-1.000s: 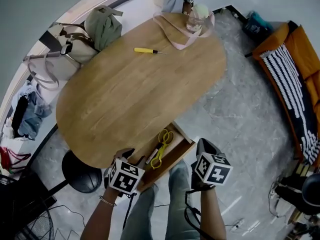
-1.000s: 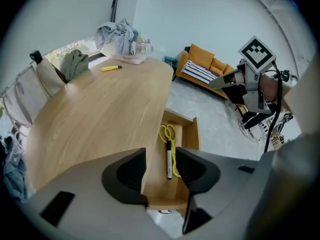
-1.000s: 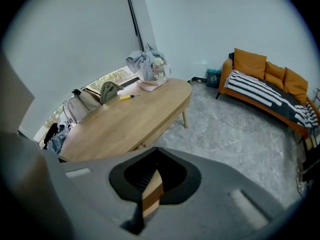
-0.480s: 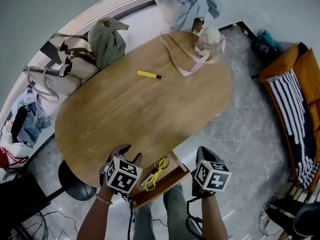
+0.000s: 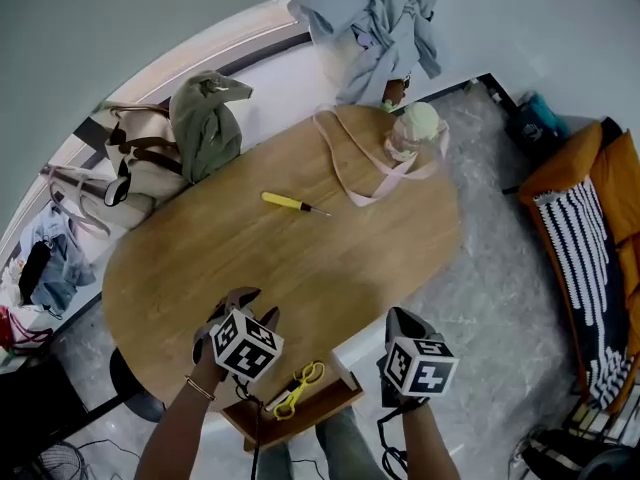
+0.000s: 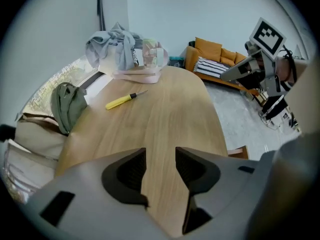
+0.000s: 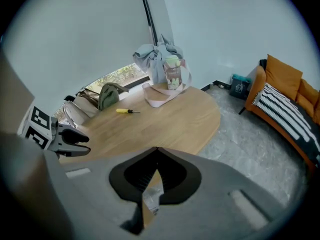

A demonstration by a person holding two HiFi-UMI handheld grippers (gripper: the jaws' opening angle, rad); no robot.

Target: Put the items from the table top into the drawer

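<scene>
A yellow-handled screwdriver (image 5: 288, 203) lies on the oval wooden table (image 5: 330, 258), toward its far side; the left gripper view shows the screwdriver (image 6: 124, 100) well ahead of the jaws. An open wooden drawer (image 5: 325, 405) juts from the near edge with yellow scissors (image 5: 297, 387) inside. Over the near part of the table my left gripper (image 5: 246, 309) is open, with only bare wood between the jaws of the left gripper (image 6: 160, 155). My right gripper (image 5: 402, 320) hangs off the table's near right edge. The right gripper (image 7: 156, 151) is shut and empty.
A pink tote bag with a bottle (image 5: 410, 133) stands at the table's far end, with grey-blue clothes (image 5: 375, 23) behind it. Bags and an olive cloth (image 5: 205, 123) lie along the far left side. An orange sofa (image 5: 600, 238) is at the right across the grey floor.
Both grippers have travelled forward from the drawer: the left is now over the table top, the right beside its edge. The drawer and scissors have slid toward the bottom of the head view.
</scene>
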